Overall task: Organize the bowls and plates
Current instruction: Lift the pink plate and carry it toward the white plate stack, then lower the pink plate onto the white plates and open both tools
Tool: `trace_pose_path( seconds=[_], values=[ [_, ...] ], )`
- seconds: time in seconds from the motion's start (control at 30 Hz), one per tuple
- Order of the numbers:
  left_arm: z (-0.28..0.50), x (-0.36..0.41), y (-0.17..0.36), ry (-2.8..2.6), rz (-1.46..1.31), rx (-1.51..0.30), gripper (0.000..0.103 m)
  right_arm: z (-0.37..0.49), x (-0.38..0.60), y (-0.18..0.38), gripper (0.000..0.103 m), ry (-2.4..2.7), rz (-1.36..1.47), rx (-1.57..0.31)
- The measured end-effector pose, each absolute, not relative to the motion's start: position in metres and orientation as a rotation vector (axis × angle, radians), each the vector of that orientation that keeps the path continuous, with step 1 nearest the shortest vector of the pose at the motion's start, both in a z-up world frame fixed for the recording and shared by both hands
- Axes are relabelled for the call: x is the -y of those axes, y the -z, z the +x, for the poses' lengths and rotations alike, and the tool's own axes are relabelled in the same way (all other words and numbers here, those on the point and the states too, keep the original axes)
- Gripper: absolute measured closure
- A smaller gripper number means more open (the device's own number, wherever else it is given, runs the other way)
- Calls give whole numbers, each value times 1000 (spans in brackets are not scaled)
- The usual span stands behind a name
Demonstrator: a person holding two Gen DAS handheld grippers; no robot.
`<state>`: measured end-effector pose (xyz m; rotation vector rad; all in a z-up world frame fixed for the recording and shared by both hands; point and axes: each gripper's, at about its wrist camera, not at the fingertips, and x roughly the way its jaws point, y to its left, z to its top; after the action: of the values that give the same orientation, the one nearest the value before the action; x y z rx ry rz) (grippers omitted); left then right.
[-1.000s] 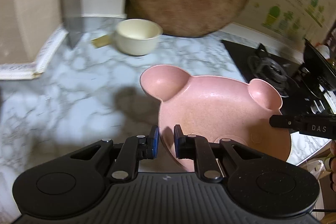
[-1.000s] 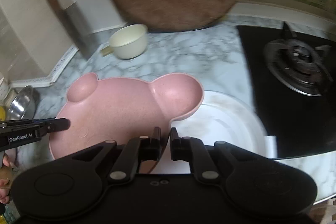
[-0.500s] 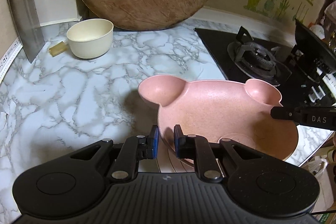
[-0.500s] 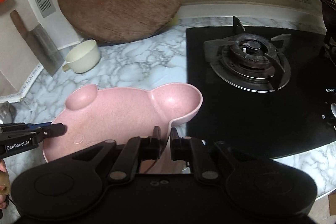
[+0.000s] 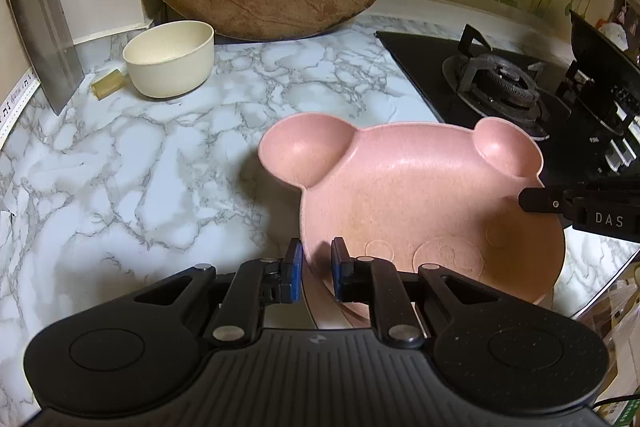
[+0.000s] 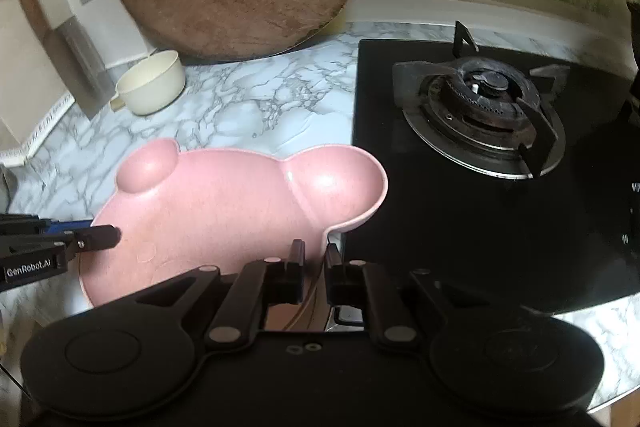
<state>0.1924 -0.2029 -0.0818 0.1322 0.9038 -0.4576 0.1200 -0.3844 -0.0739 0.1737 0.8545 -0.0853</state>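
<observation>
**Both claws pinching the pink plate, one on each side**

My left claw is pinching the near-left rim of the pink bear plate; my right claw pinches the opposite rim. The plate spans straight between them, ears pointing away from me, so neither hand is nearer. It looks low over the marble table, at the stove's edge. Well beyond my left claw, far left, sits the cream bowl.

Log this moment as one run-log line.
left gripper: shut on pink plate rim | right gripper: shut on opposite rim | plate: held over counter beside stove | cream bowl: untouched
</observation>
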Motion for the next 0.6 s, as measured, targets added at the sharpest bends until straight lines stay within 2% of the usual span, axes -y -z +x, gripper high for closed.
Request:
trace_pose_path(
  seconds=[0.27, 0.37, 0.6],
  values=[
    [191, 205, 85, 453, 178, -911, 89, 121, 371, 79, 90, 110, 57, -854],
    [190, 205, 85, 453, 180, -909, 89, 120, 369, 77, 86, 129, 22, -849],
    [185, 200, 80, 461, 166, -899, 89, 110, 367, 67, 82, 119, 41, -838]
  ],
)
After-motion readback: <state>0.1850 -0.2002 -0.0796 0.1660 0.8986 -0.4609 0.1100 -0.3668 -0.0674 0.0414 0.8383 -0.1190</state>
